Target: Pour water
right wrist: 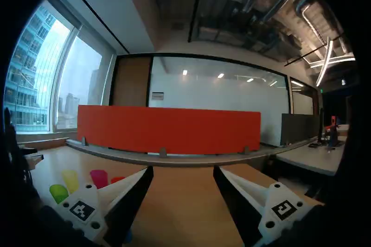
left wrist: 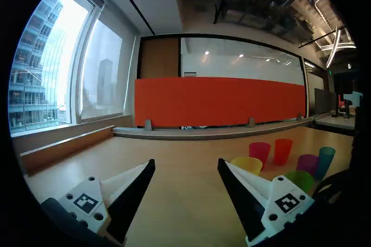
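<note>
Coloured cups [left wrist: 283,150] stand clustered on the wooden table [left wrist: 185,210], ahead and right of the left gripper [left wrist: 185,161] and left of the right gripper [right wrist: 182,169]. Both grippers' fingers are spread apart.

Office: wooden desk [left wrist: 185,191], orange divider [left wrist: 218,101], high-rise windows [left wrist: 37,75]
</note>
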{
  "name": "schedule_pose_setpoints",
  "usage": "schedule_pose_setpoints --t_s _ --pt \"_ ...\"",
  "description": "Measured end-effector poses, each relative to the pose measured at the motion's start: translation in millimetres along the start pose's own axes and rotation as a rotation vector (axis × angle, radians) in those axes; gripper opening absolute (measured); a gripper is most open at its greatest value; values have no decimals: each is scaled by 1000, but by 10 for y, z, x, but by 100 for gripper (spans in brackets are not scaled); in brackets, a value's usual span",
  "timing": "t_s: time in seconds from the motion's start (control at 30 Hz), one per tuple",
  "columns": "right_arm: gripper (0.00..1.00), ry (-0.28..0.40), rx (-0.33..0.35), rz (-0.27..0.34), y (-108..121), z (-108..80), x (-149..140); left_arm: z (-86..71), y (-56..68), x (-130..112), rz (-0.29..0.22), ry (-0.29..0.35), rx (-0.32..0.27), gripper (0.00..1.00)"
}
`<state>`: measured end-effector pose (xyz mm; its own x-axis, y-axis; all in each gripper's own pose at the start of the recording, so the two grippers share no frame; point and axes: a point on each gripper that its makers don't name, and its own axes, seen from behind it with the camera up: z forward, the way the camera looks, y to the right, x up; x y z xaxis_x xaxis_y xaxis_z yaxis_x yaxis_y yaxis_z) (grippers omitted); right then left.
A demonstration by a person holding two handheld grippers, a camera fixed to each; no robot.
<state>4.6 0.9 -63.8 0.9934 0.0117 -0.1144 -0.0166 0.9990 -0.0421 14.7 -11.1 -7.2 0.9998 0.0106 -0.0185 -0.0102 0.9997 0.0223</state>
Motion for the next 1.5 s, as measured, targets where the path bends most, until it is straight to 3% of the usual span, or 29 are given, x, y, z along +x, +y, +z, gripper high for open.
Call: schedule_pose_setpoints --t_s 0.47,0.97,1.5 --pt "100 14 24 -9 -26 33 -91 4 -2 -16 2 -1 0 100" --pt "100 18 68 3 -149 240 -440 6 -6 -12 1 0 0 100" --pt "100 -10 30 32 -99 387 -803 7 -2 -9 1 0 0 100"
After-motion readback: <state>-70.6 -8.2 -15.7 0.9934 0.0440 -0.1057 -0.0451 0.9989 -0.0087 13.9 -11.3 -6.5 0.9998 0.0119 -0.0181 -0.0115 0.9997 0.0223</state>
